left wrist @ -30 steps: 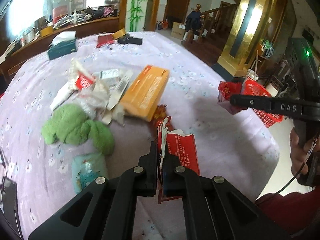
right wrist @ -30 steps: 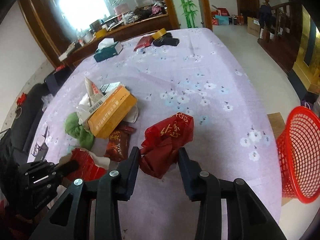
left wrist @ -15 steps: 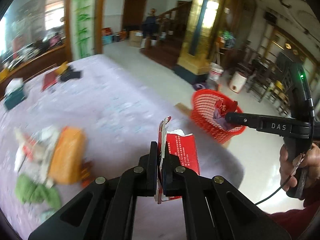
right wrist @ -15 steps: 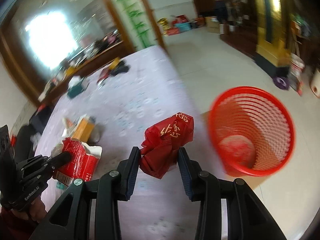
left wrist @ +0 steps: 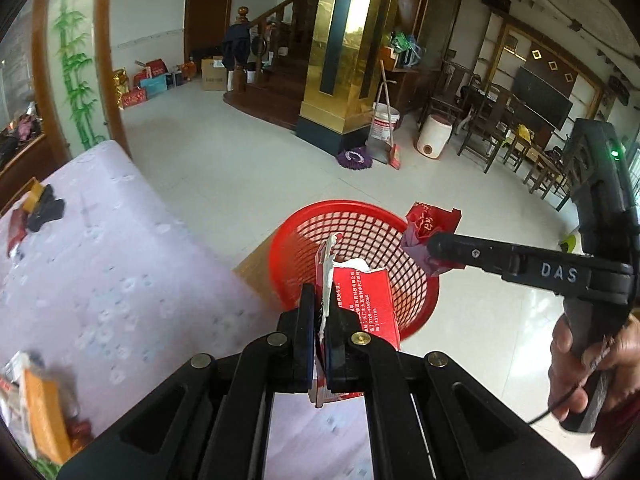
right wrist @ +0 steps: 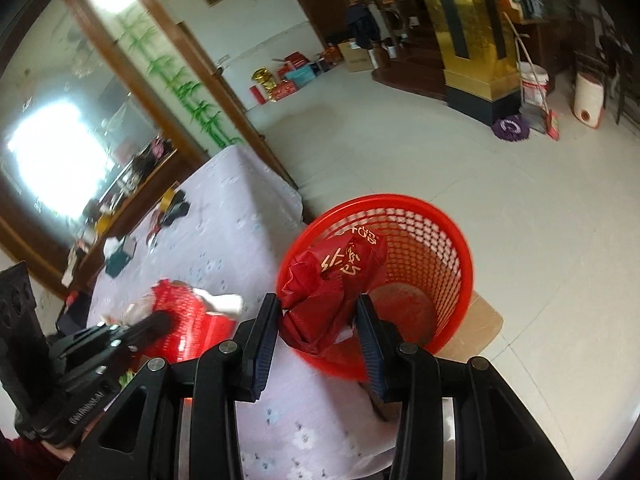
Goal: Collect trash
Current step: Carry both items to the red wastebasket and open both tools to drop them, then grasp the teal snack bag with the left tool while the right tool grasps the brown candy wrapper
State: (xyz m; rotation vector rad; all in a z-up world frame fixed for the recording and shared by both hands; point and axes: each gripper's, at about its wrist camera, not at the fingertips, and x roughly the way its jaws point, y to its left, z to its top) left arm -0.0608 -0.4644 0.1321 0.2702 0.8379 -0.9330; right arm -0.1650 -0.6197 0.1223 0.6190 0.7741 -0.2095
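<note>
Left gripper [left wrist: 319, 320] is clamped narrow on a torn red carton [left wrist: 366, 304], held upright past the table edge [left wrist: 224, 280], with the red basket [left wrist: 304, 224] just ahead and below. Right gripper [right wrist: 318, 322] is pinched on a crumpled red bag [right wrist: 332, 280], and it hangs over the near rim of the basket [right wrist: 460, 240]. From the left view that bag [left wrist: 430, 222] sits at the basket's right rim. Basket floor shows a little pale debris; I can't tell what it is. Beyond the basket, bare tiled floor [left wrist: 240, 152] runs wide to a gold pillar [left wrist: 340, 40]. Off left, an orange box [left wrist: 44, 416] lies on the table with other scraps.
</note>
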